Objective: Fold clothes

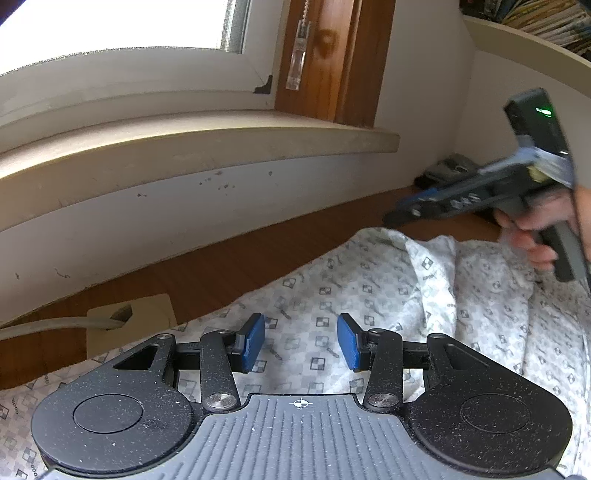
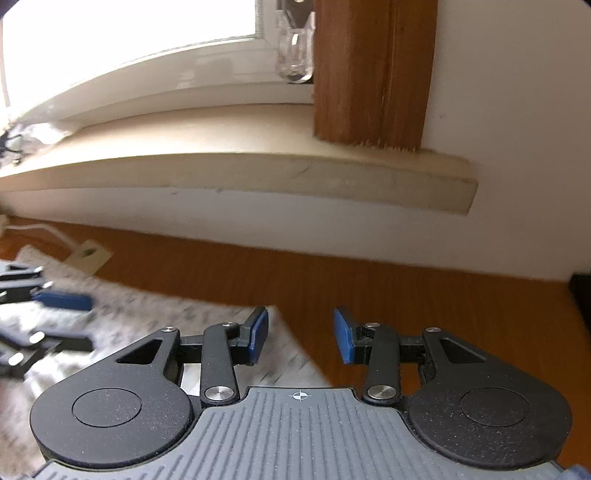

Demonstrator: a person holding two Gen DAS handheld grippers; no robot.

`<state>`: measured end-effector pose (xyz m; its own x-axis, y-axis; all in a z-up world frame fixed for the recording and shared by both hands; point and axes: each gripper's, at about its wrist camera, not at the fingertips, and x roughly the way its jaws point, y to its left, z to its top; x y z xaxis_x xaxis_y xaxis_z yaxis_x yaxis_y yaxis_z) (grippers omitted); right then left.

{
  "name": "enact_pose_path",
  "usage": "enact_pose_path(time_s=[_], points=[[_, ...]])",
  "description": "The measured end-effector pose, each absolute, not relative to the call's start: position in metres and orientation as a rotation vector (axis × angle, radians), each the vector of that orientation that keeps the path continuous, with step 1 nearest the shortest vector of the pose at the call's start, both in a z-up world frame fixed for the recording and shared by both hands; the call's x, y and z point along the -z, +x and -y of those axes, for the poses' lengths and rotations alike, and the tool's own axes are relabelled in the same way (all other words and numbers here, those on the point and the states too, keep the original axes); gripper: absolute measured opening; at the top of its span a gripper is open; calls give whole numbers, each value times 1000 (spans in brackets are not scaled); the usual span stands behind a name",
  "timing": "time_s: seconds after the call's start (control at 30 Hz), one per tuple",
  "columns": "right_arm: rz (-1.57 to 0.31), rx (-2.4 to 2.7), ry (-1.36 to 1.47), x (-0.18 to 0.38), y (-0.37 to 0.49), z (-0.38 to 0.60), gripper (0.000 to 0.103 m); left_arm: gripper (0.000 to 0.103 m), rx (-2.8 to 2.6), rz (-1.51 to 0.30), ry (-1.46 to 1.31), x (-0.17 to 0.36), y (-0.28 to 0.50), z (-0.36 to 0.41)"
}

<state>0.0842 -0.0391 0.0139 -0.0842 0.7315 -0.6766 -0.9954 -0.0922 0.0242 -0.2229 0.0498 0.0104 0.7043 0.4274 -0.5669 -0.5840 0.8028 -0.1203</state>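
Observation:
A white garment with a grey checker print (image 1: 369, 295) lies rumpled on the wooden table (image 1: 207, 273). My left gripper (image 1: 301, 341) is open and empty, hovering just above the cloth. My right gripper (image 2: 301, 336) is open and empty, over the garment's far right edge (image 2: 288, 354) and the bare wood (image 2: 406, 288). In the left wrist view the right gripper (image 1: 391, 220) comes in from the right, held by a hand, above a raised fold. In the right wrist view the left gripper (image 2: 62, 301) shows blurred at the left over the cloth.
A wall with a beige window sill (image 1: 184, 147) runs behind the table. A beige cable box (image 1: 129, 321) with a white cable sits at the table's back left. Dark objects (image 1: 443, 170) lie in the back right corner. A shelf with books (image 1: 546, 22) is upper right.

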Motion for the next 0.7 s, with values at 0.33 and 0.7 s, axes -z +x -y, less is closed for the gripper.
enact_pose_path(time_s=[0.33, 0.7], points=[[-650, -1681, -599, -7, 64, 77, 51, 55, -698, -542, -265, -44, -285, -47], [-683, -1673, -519, -7, 80, 50, 7, 50, -722, -613, -338, -37, -380, -49]])
